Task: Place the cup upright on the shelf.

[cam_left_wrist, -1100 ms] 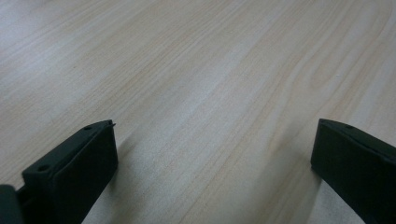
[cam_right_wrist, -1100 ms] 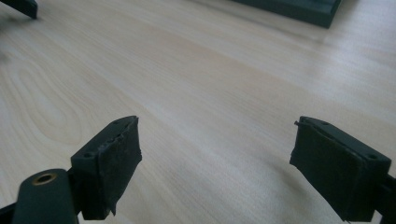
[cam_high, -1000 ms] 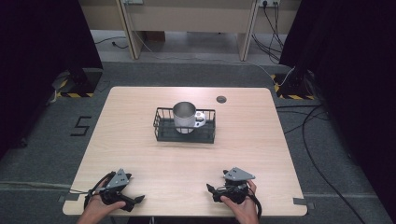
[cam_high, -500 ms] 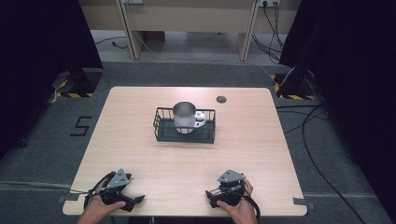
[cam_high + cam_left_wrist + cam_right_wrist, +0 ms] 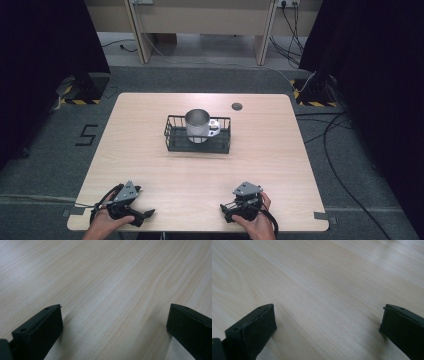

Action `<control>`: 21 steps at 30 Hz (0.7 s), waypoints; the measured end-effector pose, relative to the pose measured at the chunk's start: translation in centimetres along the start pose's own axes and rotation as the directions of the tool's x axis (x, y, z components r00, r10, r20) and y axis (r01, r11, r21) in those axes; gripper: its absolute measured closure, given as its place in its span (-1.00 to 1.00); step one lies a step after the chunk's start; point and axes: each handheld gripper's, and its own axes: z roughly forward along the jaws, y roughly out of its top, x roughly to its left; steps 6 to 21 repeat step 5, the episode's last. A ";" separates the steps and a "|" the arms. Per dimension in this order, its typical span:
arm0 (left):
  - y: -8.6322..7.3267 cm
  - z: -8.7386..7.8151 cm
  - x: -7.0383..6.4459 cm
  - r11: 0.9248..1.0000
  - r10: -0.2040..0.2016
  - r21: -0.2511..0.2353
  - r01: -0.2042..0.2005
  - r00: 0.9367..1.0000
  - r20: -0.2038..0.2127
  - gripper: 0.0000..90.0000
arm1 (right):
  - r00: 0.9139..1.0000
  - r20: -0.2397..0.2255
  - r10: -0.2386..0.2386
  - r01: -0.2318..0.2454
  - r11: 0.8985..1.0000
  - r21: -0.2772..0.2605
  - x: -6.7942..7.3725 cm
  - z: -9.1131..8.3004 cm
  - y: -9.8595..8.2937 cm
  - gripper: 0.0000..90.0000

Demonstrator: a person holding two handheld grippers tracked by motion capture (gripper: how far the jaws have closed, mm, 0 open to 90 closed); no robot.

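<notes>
The right gripper [image 5: 229, 212] has turned a little and drawn back toward the table's [image 5: 150, 115] near edge since a second ago; the left gripper [image 5: 144, 216] and the mug [image 5: 198, 125] have not moved. Both sit at that near edge, jaws spread wide and empty over bare wood, with open tabletop between them and the basket [image 5: 172, 141]; the mug stands upright in the basket, well beyond both pairs of jaws, near the table's middle.

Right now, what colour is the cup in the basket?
Shiny silver metal cup, inside the black wire basket; clearest in the high view.
</notes>
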 end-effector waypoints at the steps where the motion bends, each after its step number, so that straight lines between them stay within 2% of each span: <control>1: 0.0 0.0 0.0 1.000 0.000 0.000 0.000 1.000 0.000 -1.00 | 1.000 0.000 0.000 0.000 1.000 0.000 0.0 0.0 0.0 -0.99; 21: 0.0 0.0 0.0 1.000 0.001 -0.001 -0.001 1.000 0.000 -1.00 | 1.000 0.000 0.000 0.000 1.000 0.000 0.0 0.0 0.0 -0.99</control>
